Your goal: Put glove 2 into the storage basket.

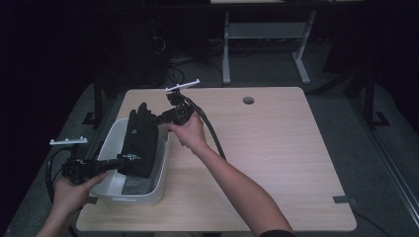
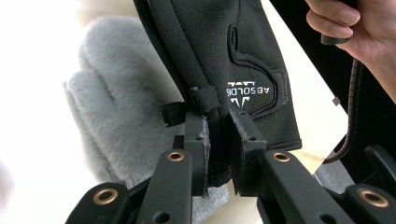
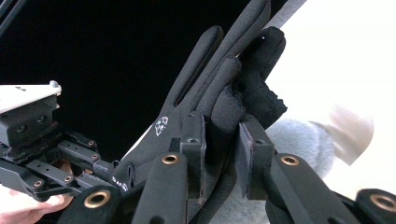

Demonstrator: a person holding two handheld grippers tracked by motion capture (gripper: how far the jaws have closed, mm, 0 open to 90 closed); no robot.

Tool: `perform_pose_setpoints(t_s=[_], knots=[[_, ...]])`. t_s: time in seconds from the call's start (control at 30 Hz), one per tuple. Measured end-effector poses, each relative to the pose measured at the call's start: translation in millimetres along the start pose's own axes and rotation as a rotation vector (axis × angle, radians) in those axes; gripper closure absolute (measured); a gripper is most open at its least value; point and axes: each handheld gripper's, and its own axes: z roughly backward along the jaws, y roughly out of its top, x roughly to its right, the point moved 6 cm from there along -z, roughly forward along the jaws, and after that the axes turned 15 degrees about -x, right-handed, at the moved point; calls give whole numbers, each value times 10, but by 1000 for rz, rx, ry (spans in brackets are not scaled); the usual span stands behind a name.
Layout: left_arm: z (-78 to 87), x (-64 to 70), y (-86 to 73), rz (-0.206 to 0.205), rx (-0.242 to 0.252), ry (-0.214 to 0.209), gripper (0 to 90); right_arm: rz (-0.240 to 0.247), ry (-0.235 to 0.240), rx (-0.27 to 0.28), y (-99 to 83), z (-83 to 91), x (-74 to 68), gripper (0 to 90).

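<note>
Your left gripper [image 1: 120, 159] is pinching the black glove's [image 1: 140, 140] cuff, jaws clamped beside mirrored white lettering reading roughly "ABSOLDI". At twelve o'clock, your right gripper [image 1: 159, 119] is clamping its fingers above the white bin [image 1: 157, 178] holding a grey glove [image 2: 109, 107].

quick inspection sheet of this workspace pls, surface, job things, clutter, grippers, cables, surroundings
surface: light wood table with a round hole near its far edge.
job's things: black glove held up over the white bin at the table's left side; a grey fuzzy glove lies beneath it.
clutter: nothing seen.
grippers: left gripper shut on the black glove's cuff end; right gripper shut on its finger end.
cables: one black cable trails from the right gripper along the forearm; another loops off the table's left edge.
surroundings: dark room, grey floor, white desk frame behind the table.
</note>
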Motion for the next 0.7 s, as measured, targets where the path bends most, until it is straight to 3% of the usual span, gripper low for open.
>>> perform_pose_setpoints(t_s=[0.7], knots=[[-55, -198, -208, 71, -31, -43, 788, -7, -27, -85, -52, -370, 101, 742]])
